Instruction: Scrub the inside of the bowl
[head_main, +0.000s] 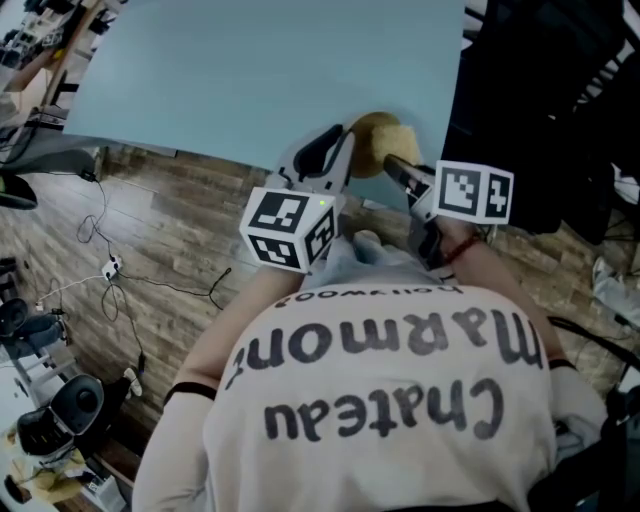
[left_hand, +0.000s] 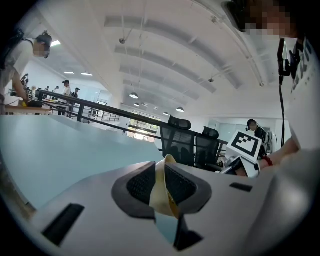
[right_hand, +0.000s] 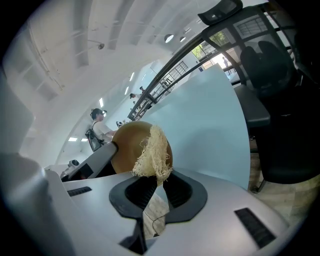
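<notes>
- pinching the thin wall of the bowl (right_hand: 131, 145) with the left gripper (left_hand: 161, 184), ribbed black pads drawn narrow and pressed on either side of it.
- smooth and rounded on the bowl's outside, tan-brown like a gourd; pale cream with a yellower edge where the rim pokes up between the left pads.
- clamped in the right gripper (right_hand: 156, 192): a scrub pad (right_hand: 152, 152) of coarse, frayed cream fibres, loofah-like, standing up as a ragged tuft above the closed-in pads.
- matt grey plastic on both gripper bodies, each with a white cube of black square markers (head_main: 290, 228) on top.
- held between the two grippers, over the near right corner of the flat, light blue tabletop (head_main: 250, 70), with the bowl just ahead of the right gripper's tips and gripped at the left gripper's tips.
- seen from the right gripper view, tuft overlapping the bowl's convex side; touching or just in front, impossible to say.
- hidden in every view: the bowl's inside.
- largely covered in the head view by the gripper fingers, only a tan curve showing; resting on the tabletop or lifted clear, not possible to tell.
- below the tabletop edge, wood-plank floor (head_main: 170, 230) with thin cables trailing across.
- cut off at the bottom of the head view by a pale printed shirt (head_main: 380, 400).
</notes>
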